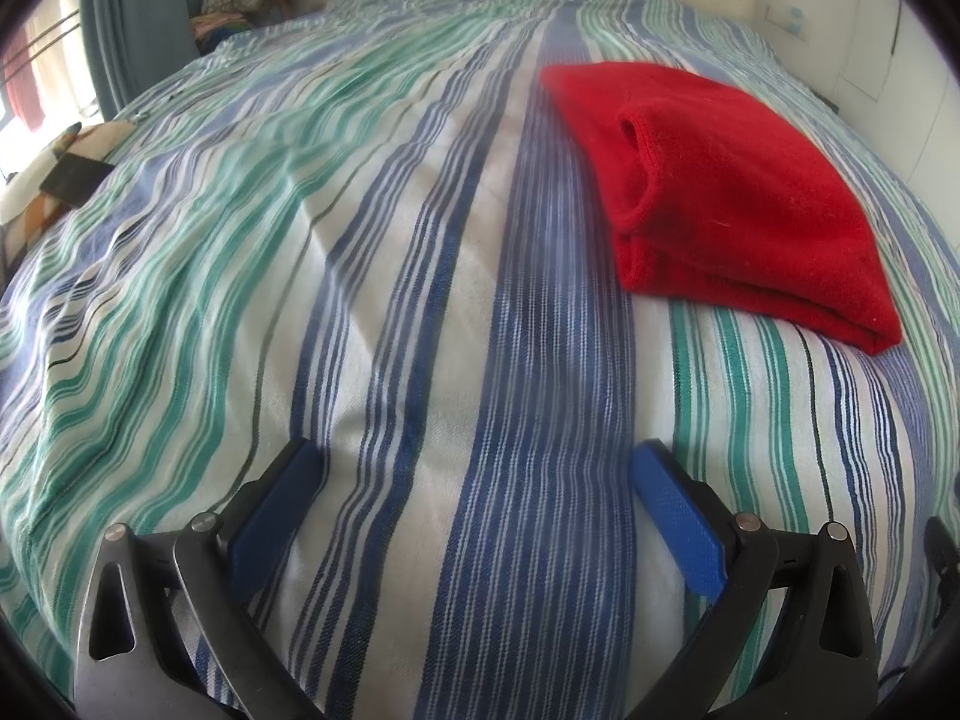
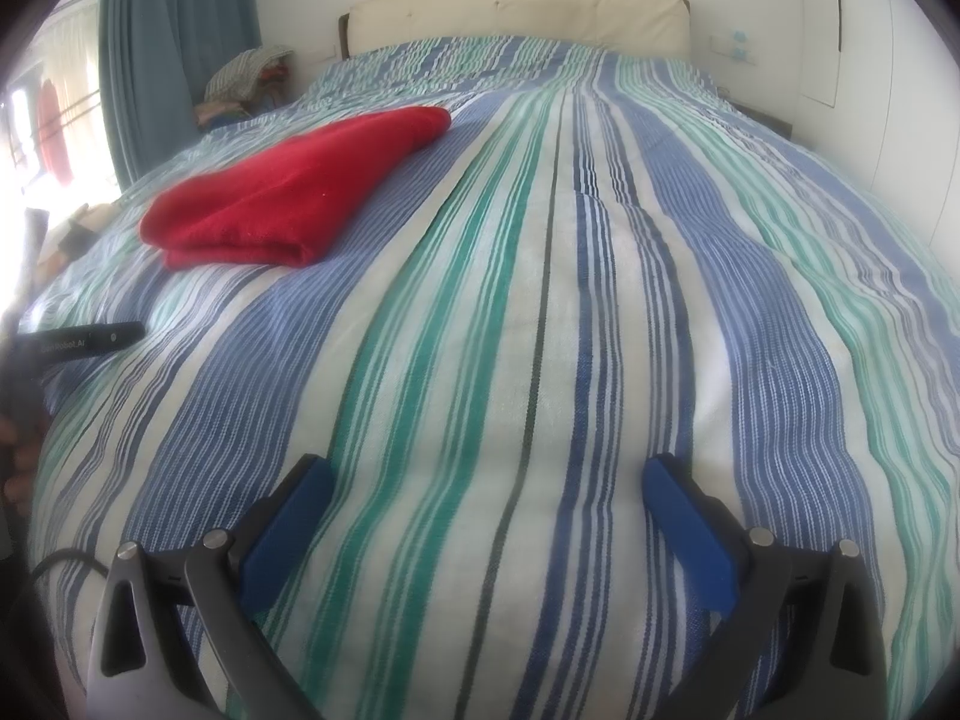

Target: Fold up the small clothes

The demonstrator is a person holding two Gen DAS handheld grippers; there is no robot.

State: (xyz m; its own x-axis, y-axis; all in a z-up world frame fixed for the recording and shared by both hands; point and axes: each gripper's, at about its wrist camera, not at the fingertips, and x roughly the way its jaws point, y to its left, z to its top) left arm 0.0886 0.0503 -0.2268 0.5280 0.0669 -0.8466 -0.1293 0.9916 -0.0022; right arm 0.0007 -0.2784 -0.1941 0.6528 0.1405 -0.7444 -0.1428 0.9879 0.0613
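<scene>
A red knitted garment [image 1: 726,192] lies folded in a thick flat bundle on the striped bedspread [image 1: 420,276], ahead and to the right of my left gripper [image 1: 477,456]. That gripper is open and empty, low over the bed, well short of the garment. In the right wrist view the same garment [image 2: 288,192] lies ahead to the left on the bedspread [image 2: 570,300]. My right gripper [image 2: 489,468] is open and empty, apart from it. Part of the left gripper tool [image 2: 78,339] shows at the left edge.
A cream headboard [image 2: 516,12] stands at the far end of the bed. A pile of clothes [image 2: 252,75] and a blue curtain [image 2: 162,48] are at the far left. White wall panels [image 2: 870,60] run along the right. A dark flat object [image 1: 75,177] lies beside the bed's left edge.
</scene>
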